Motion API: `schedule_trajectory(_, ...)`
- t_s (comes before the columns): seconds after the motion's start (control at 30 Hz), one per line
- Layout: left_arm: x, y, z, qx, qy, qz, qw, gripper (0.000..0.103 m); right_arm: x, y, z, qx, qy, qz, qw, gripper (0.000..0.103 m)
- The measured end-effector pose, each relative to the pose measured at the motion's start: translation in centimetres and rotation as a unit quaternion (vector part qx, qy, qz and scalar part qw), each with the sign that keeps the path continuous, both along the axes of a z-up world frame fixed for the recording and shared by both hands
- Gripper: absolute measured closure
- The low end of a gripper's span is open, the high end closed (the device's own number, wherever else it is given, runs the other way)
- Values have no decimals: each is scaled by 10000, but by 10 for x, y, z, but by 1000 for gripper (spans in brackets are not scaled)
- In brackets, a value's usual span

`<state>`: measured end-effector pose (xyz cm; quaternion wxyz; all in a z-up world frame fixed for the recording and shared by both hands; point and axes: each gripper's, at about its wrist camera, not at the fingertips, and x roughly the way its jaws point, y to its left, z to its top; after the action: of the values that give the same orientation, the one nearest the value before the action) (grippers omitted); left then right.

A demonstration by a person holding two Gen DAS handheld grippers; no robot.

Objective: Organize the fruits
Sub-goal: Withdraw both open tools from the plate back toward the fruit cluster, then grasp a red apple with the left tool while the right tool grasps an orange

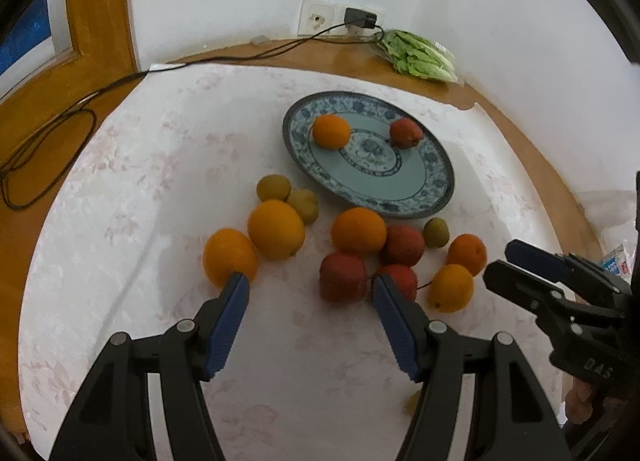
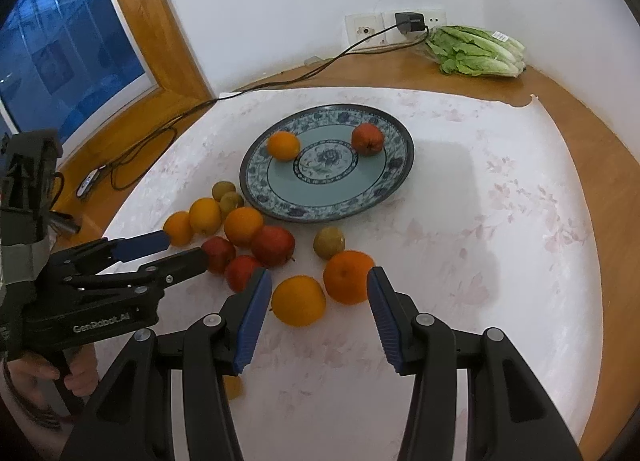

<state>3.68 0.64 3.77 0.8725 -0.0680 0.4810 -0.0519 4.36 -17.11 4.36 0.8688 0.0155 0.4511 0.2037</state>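
Observation:
A blue patterned plate (image 1: 420, 197) (image 2: 276, 197) holds one orange (image 1: 331, 131) (image 2: 283, 145) and one red apple (image 1: 406, 133) (image 2: 367, 138). In front of it lie several oranges, red apples and small brown-green fruits. My left gripper (image 1: 310, 287) (image 2: 186, 247) is open and empty, with a red apple (image 1: 343, 276) just ahead between its fingers. My right gripper (image 2: 318, 281) (image 1: 502, 261) is open and empty just behind two oranges (image 2: 298, 300) (image 2: 348, 275).
A bag of lettuce (image 1: 418, 57) (image 2: 476, 51) lies at the back by the wall. A black cable (image 1: 240, 57) runs from a wall charger (image 2: 409, 22) across the wooden table edge. A white flowered cloth (image 2: 480, 221) covers the table.

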Motion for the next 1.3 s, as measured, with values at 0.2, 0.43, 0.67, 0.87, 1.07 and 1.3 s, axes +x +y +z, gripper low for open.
schedule_trajectory(0.2, 0, 2, 0, -65, -65, -8, 10000, 35, -3, 0, -7, 12, 95, -16, 10000, 52)
schedule_trajectory(0.43, -3, 5, -1, -155, -119, -27, 9998, 35, -5, 3, -11, 12, 168, 2, 9999, 52)
schedule_trajectory(0.67, -7, 4, -4, -242, -138, -77, 9996, 35, -4, 4, -15, 10, 202, -21, 9998, 52)
schedule_trajectory(0.87, -9, 8, -7, -315, -123, -58, 9994, 36, -3, 5, -19, 87, 253, 18, 9996, 52)
schedule_trajectory(1.07, -3, 6, -11, -330, -82, -25, 9994, 51, -3, 10, -24, 97, 246, 107, 9996, 52)
schedule_trajectory(1.3, 3, -2, -14, -442, -64, -155, 9989, 58, -7, 14, -24, 109, 201, 169, 9996, 52)
